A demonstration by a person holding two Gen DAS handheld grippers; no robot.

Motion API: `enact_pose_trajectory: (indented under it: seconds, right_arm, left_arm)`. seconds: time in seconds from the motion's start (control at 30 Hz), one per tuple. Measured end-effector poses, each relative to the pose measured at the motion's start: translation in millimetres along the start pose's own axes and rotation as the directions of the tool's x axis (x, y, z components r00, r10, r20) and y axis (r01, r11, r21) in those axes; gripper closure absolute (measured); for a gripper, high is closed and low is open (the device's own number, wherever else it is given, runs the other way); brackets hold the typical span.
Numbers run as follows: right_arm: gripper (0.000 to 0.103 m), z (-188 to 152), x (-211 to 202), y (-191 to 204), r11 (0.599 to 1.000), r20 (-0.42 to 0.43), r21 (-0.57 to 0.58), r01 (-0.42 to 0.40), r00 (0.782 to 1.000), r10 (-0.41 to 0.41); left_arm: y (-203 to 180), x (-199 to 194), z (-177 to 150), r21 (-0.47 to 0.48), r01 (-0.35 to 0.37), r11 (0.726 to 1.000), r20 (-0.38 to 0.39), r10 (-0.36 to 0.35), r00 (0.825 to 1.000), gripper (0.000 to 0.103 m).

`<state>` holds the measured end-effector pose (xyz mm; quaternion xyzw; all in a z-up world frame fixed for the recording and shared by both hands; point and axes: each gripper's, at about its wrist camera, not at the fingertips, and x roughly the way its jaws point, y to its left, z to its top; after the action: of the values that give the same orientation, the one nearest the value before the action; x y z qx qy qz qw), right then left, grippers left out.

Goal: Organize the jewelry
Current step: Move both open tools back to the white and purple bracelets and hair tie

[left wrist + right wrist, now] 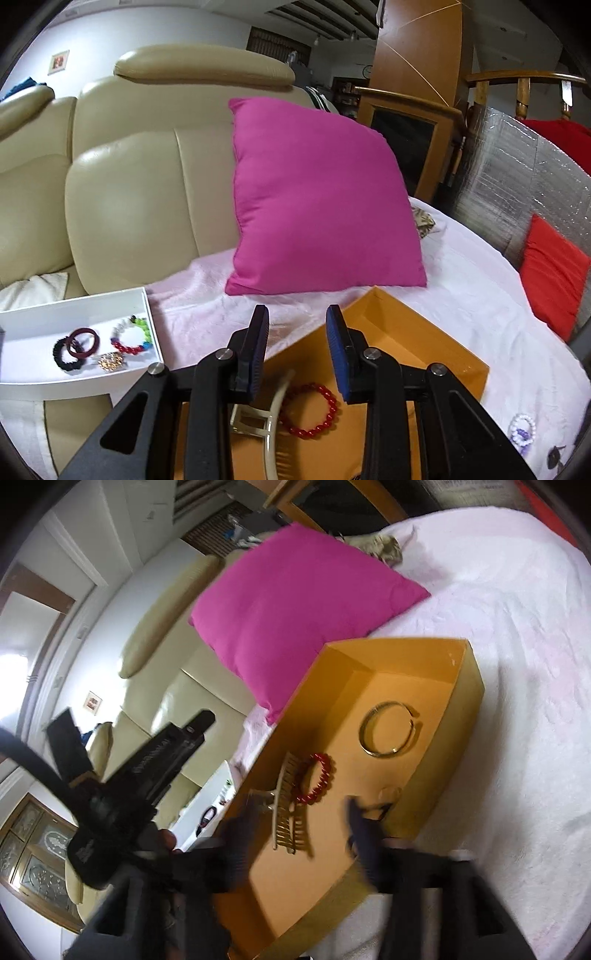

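Note:
An orange box (424, 332) (458, 701) lies on the white-covered bed. It holds a red bead bracelet (310, 410) (316, 777), a cream hair claw clip (264, 417) (288, 805) and a gold bangle (388, 733). My left gripper (297, 347) is open and empty above the box's near end. My right gripper (299, 830) is open, blurred, over the box near the clip. A white tray (74, 306) on the left holds a multicoloured bead bracelet (131, 336), a maroon bangle (83, 341), a black scrunchie (64, 356) and a gold brooch (110, 360).
A magenta pillow (317, 199) (291, 602) leans on the beige sofa (140, 192) behind the box. A white-purple bead bracelet (522, 434) lies on the cover at right. A red cushion (554, 273) and silver foil panel (517, 177) stand far right.

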<state>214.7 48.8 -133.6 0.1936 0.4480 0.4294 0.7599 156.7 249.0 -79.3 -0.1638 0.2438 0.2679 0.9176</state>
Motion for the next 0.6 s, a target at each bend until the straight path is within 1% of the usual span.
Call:
enact_pose_trajectory:
  seconds: [0.1, 0.2, 0.27, 0.33, 0.4, 0.43, 0.5, 0.53, 0.6]
  right_arm:
    - [0.035, 0.0, -12.1, -1.1, 1.0, 0.035, -0.004, 0.015, 0.999, -0.015]
    - [0.035, -3.3, -39.4, -9.5, 0.997, 0.087, -0.015, 0.081, 0.993, -0.079]
    - [0.038, -10.0, -65.9, -20.2, 0.994, 0.123, -0.003, 0.111, 0.986, -0.11]
    - [0.043, -17.6, -96.0, -34.8, 0.986, 0.157, 0.018, 0.164, 0.974, -0.165]
    - [0.051, -25.3, -124.9, -51.4, 0.977, 0.186, 0.059, 0.204, 0.96, -0.212]
    - [0.053, -29.2, -142.0, -62.3, 0.971, 0.203, 0.093, 0.221, 0.95, -0.236]
    - [0.053, -35.1, -178.3, -83.3, 0.952, 0.239, 0.169, 0.253, 0.927, -0.289]
    - [0.053, -38.9, -202.3, -95.1, 0.942, 0.267, 0.214, 0.259, 0.912, -0.312]
    - [0.053, -45.5, -238.2, -113.1, 0.928, 0.314, 0.279, 0.247, 0.89, -0.331]
  left_arm:
    - [-9.7, -2.3, -2.5, 0.039, 0.017, 0.999, 0.014, -0.018, 1.0, 0.069]
    - [-27.9, -10.4, -7.9, 0.1, 0.043, 0.994, 0.029, -0.046, 0.999, 0.063]
    - [-49.1, -16.2, -14.5, 0.165, 0.093, 0.982, 0.025, -0.098, 0.995, 0.048]
    - [-68.8, -22.6, -22.5, 0.222, 0.124, 0.967, 0.02, -0.132, 0.991, 0.047]
    - [-91.3, -29.7, -32.2, 0.29, 0.172, 0.941, 0.009, -0.182, 0.983, 0.046]
    - [-102.4, -33.8, -37.6, 0.319, 0.192, 0.928, 0.003, -0.204, 0.979, 0.045]
    - [-121.6, -41.6, -48.6, 0.363, 0.24, 0.9, -0.016, -0.252, 0.968, 0.044]
    - [-132.2, -45.7, -54.9, 0.387, 0.271, 0.881, -0.029, -0.282, 0.959, 0.043]
    - [-148.3, -50.3, -65.1, 0.42, 0.328, 0.846, -0.067, -0.332, 0.941, 0.041]
